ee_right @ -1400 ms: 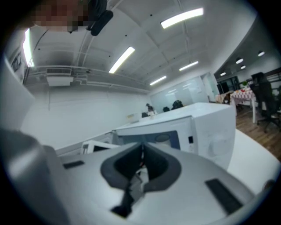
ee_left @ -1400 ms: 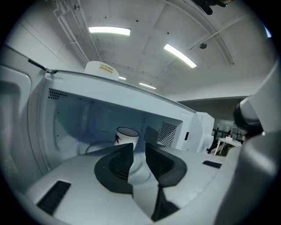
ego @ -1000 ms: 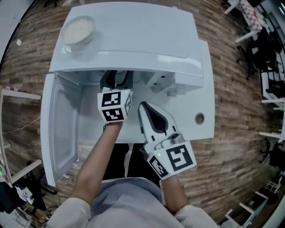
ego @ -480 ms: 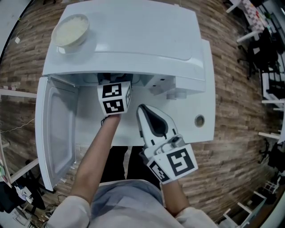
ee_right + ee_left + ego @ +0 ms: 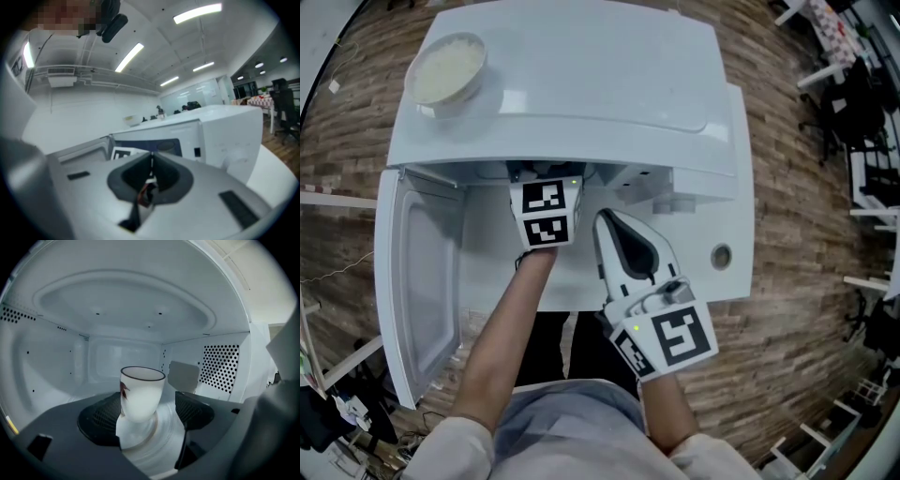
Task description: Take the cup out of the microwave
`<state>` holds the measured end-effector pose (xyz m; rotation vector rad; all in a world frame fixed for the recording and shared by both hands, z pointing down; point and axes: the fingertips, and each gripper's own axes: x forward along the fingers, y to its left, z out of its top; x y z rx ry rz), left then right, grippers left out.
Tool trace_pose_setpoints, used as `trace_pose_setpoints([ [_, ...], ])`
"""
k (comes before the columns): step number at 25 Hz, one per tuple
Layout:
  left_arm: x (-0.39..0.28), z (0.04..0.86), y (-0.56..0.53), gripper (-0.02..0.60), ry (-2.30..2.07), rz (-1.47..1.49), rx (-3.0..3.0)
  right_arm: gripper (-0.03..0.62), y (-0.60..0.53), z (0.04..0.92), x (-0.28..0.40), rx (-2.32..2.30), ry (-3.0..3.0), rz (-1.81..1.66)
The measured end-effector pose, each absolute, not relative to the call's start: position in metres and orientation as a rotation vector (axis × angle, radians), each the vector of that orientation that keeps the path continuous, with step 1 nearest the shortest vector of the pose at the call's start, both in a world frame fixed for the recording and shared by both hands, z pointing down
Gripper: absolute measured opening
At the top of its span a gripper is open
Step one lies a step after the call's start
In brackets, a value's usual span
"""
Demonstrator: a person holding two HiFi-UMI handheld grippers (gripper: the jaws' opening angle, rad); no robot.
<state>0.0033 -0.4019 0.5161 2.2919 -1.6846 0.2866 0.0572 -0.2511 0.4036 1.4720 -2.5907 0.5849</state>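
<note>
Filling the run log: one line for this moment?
left gripper: in microwave, jaws just been opening, cup between, ungripped | right gripper: shut, outside | door: open

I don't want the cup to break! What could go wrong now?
The left gripper has just been opening its jaws. The cup stands between them, nearer the left one, so closing might shove or tip it. The cup also narrows toward its foot, so a low grip could slip.
</note>
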Motion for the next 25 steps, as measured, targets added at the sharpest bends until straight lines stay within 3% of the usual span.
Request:
trace_pose_setpoints([
  [25, 0.001, 0.522, -0.445, 0.394, -1.707, 0.397, 2.251, 0.023, -0.263, 0.405, 0.069, 1.51, -2.58, 0.635],
])
